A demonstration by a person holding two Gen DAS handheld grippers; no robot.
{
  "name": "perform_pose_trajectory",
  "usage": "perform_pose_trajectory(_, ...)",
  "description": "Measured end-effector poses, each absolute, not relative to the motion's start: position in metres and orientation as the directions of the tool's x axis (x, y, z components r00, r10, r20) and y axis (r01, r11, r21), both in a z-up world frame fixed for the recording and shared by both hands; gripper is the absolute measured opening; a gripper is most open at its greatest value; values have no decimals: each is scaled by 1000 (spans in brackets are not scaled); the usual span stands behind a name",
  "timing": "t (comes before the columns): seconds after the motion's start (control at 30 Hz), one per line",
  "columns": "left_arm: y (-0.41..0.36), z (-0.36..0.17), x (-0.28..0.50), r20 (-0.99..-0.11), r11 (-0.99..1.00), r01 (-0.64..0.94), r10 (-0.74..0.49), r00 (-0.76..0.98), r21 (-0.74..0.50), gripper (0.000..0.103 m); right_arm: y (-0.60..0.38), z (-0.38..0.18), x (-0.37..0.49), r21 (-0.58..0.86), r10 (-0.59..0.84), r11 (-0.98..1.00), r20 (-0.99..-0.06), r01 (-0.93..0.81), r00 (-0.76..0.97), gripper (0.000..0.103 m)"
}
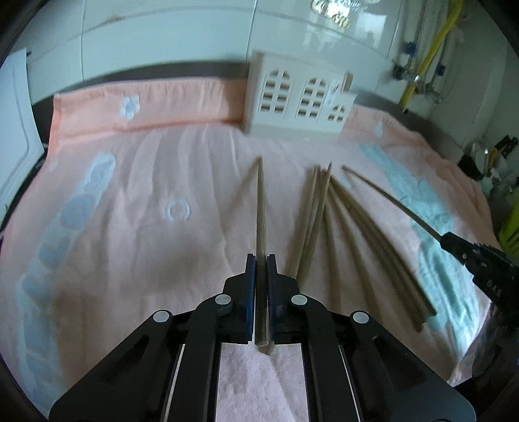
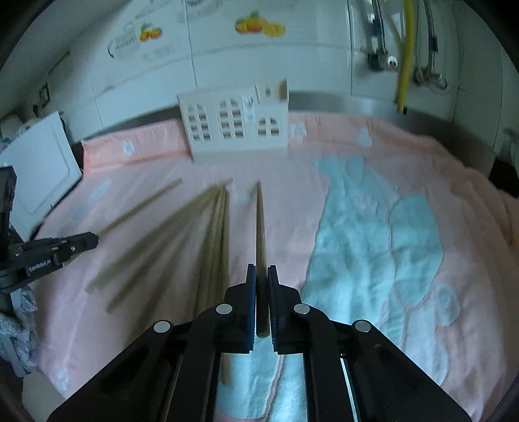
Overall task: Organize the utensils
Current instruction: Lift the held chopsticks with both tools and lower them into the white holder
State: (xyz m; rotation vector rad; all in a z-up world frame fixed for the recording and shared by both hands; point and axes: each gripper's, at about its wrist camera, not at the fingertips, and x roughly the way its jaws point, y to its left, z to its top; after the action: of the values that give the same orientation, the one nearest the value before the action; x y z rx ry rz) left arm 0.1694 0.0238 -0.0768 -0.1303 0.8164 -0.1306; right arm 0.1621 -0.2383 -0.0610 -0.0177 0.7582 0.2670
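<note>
A towel is covering the surface. The utensil holder is standing on the towel's far edge, before the wall. A bundle of loose chopsticks is lying on the towel nearer the cameras, between two single chopsticks sitting in the left tongs and right tongs.

Across most of both frames we see a pink towel with pale blue patterns. At the upper right we find a yellow pipe on the white tiled wall. Fruit stickers sit at the top. A white board leans at the left edge.
</note>
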Motion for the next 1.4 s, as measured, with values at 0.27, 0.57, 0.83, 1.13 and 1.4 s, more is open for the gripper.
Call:
perform_pose_trajectory(0.27, 34, -32, 166, -632, 978, 85, -188, 752, -190, 5, -229, -8, 163, 34, 261, 954, -591, -299, 764, 7)
perform_pose_trajectory(0.57, 39, -1, 179, -591, 975, 114, -207, 779, -192, 5, -218, 32, 190, 2, 294, 936, -557, -353, 777, 7)
perform_pose_trajectory(0.83, 30, 39, 214, -569, 975, 163, -222, 792, -154, 5, -228, 82, 236, -6, 299, 931, -558, -365, 774, 7)
perform_pose_trajectory(1.13, 15, 105, 250, -498, 972, 196, -233, 835, -127, 5, -230, 146, 294, 1, 296, 940, -500, -341, 814, 7)
perform_pose_trajectory(1.4, 8, 166, 285, -404, 977, 189, -212, 890, -97, 5, -219, 183, 340, 0, 279, 951, -426, -308, 861, 7)
